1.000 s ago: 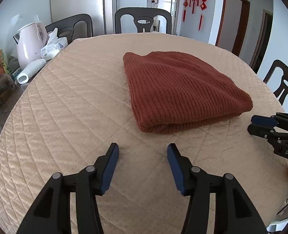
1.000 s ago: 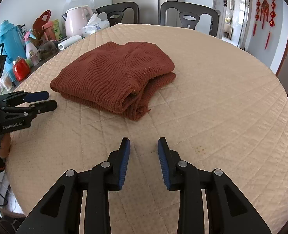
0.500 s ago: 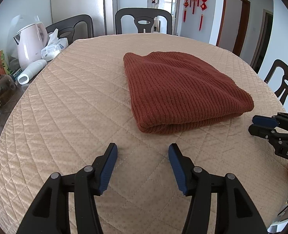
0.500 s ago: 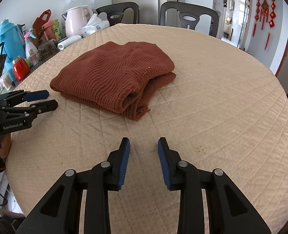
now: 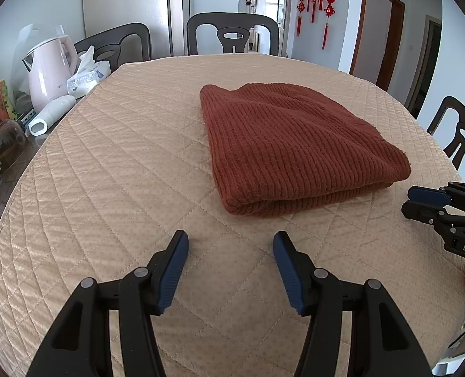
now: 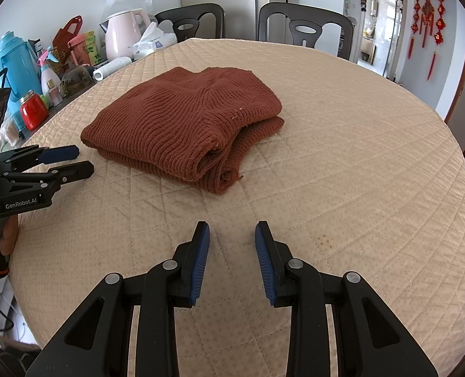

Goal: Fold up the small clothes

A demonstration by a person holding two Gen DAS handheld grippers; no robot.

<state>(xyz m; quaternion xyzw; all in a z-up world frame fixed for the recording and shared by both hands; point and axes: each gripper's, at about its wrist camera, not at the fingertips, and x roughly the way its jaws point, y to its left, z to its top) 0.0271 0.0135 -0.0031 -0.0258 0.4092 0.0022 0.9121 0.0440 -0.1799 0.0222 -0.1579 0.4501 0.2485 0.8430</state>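
A rust-red knitted sweater (image 5: 295, 147) lies folded into a thick bundle near the middle of a round table (image 5: 113, 169) with a quilted beige cover. The left tool (image 5: 230, 251) hovers just short of its near edge, spread wide and empty. The right tool (image 6: 231, 238), narrower but also empty, hovers off to the right. The folding looks done; next would likely be tidying loose layers or stopping.

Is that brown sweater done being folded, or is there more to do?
It looks done: the sweater lies in a compact folded stack on the table, its layered edges showing at the near corner. Nothing is in hand: the left gripper and right gripper both hover over bare cloth, jaws open and apart from the sweater. At most a little tidying of the loose corner is left.
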